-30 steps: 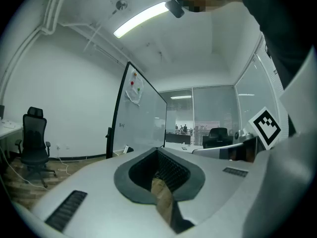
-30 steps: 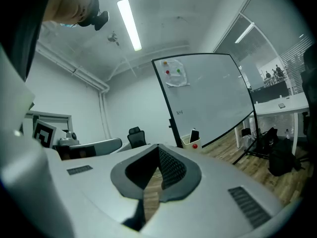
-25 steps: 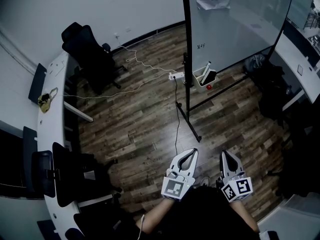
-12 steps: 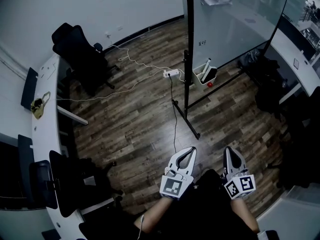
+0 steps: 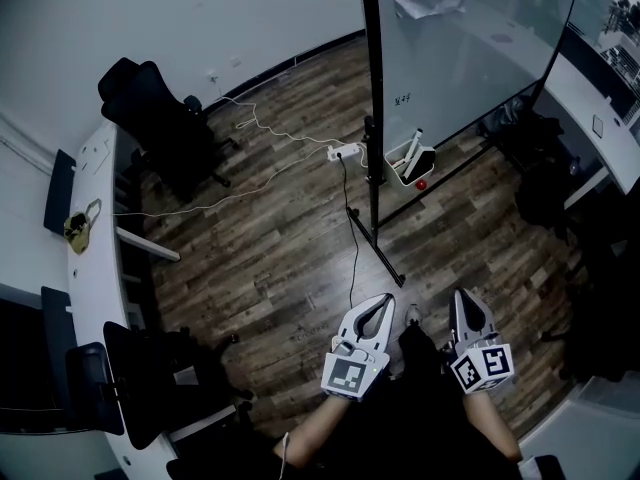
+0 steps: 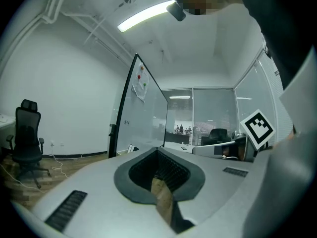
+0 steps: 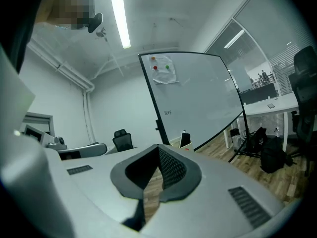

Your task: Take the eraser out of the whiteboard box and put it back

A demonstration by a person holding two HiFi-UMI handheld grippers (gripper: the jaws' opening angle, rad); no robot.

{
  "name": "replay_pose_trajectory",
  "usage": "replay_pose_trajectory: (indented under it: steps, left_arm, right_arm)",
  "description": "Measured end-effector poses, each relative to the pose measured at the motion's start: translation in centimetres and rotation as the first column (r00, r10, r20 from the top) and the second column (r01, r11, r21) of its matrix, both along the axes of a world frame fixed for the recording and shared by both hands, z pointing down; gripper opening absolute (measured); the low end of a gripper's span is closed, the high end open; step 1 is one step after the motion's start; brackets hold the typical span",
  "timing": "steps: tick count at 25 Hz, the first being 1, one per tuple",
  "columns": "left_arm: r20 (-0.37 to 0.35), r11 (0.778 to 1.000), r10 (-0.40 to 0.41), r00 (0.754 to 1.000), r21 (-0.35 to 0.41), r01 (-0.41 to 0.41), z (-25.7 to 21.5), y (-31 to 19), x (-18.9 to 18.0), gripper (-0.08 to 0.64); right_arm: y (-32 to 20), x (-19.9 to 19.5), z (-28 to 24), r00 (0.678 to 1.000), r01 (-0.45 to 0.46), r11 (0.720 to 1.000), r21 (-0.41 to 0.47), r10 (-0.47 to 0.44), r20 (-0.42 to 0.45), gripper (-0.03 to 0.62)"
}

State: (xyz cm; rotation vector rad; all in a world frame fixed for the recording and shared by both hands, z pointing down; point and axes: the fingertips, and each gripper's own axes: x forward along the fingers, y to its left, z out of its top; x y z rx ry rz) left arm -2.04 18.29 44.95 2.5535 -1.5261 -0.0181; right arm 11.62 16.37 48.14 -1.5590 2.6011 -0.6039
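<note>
Fingers (image 6: 84,182) were clenched, empty, on left gripper (image 5: 387,301) & right gripper (image 5: 462,296). Eraser (image 5: 424,157) sat well ahead, slightly right of left gripper, in whiteboard box (image 5: 395,158) at whiteboard (image 5: 460,58) foot; right gripper prob. nearer. Eraser stood on end, long axis approx. upright, top leaning right.

The left gripper (image 5: 386,302) and the right gripper (image 5: 461,295) look alike: pale grey plastic shells tapering to pointed jaws around a dark teardrop opening. The pads (image 6: 172,171) inside are black and finely ribbed, with a darker grey rim. Narrow slotted vents (image 7: 245,206) sit on the broad sides of the shell. At the rear of each gripper is a white block with black square markers, the left cube (image 5: 347,376) and the right cube (image 5: 482,366). The person wears dark clothing (image 5: 400,433), and a thin pale cable (image 5: 283,450) runs beside the left forearm.
</note>
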Motion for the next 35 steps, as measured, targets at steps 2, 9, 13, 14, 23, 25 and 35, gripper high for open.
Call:
replay_pose_trajectory:
  steps: [2,9,13,14,23,25,35]
  left_arm:
    - [0.015,1.000,-0.006,1.000,-0.004,0.006,0.3,-1.5,0.1,0.005]
    - [0.037,1.000,-0.028,0.999,-0.001,0.028,0.5,-6.9,1.3,0.006]
    - [0.034,0.998,-0.056,0.998,-0.009,0.056,0.3,-9.3,2.3,0.006]
    - [0.028,0.998,-0.064,0.998,-0.007,0.065,0.1,-10.0,2.6,0.005]
    - [0.019,0.991,-0.134,0.991,-0.004,0.134,-1.5,-14.0,4.6,0.006]
    - [0.011,0.989,-0.145,0.989,-0.009,0.145,-1.6,-14.8,4.8,0.005]
    - [0.006,0.989,-0.143,0.990,-0.031,0.143,-0.3,-18.5,4.0,0.006]
  right_arm:
    - [-1.6,0.0,0.1,1.000,0.009,1.000,-0.005,-0.008,0.007,0.008]
    - [-7.1,0.3,0.1,0.997,0.070,0.998,-0.002,-0.070,0.014,0.008]
    - [-9.7,1.2,0.1,0.995,0.097,0.995,-0.017,-0.097,0.014,0.008]
    - [-10.4,1.4,0.2,0.995,0.101,0.995,-0.025,-0.100,0.012,0.008]
    - [-15.7,3.0,0.3,0.987,0.159,0.987,-0.038,-0.158,0.019,0.008]
    - [-17.0,3.1,0.3,0.987,0.163,0.986,-0.034,-0.162,0.017,0.008]
    - [-21.0,1.7,1.8,0.988,0.155,0.986,-0.055,-0.153,0.032,0.008]
